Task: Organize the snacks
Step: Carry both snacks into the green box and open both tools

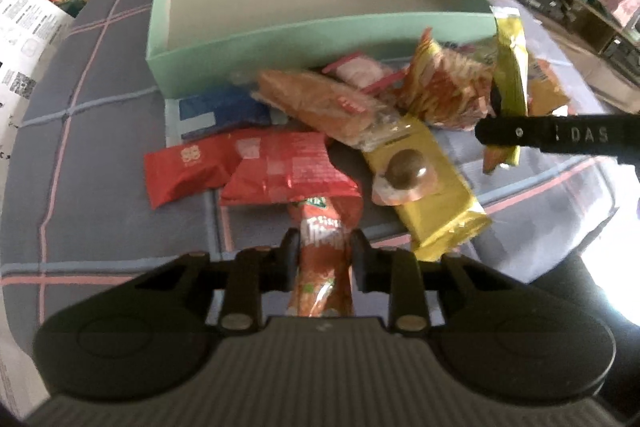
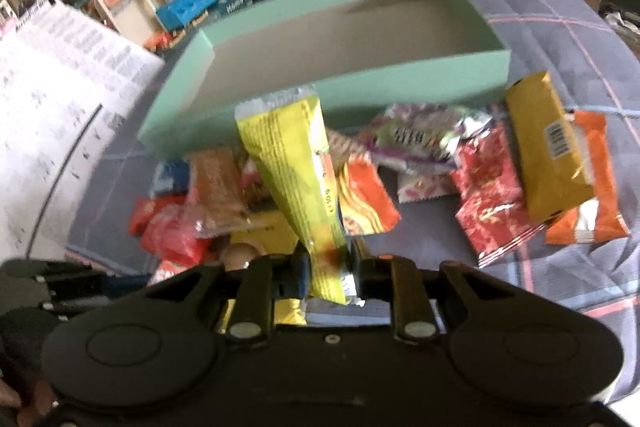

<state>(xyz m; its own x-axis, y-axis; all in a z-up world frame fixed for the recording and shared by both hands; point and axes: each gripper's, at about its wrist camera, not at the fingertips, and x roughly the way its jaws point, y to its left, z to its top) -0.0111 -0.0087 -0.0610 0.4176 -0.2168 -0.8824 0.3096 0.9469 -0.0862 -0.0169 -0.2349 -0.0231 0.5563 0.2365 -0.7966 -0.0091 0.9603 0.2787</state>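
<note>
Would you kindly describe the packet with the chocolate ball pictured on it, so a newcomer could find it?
Start at the mint-green box; the snack pile lies before it. At the pile's near right lies a flat yellow packet, the only one picturing a brown ball.

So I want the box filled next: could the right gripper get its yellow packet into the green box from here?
Probably yes. The right gripper is shut on the yellow packet, lifted above the pile, and the green box lies open and empty just beyond, with nothing between.
</note>
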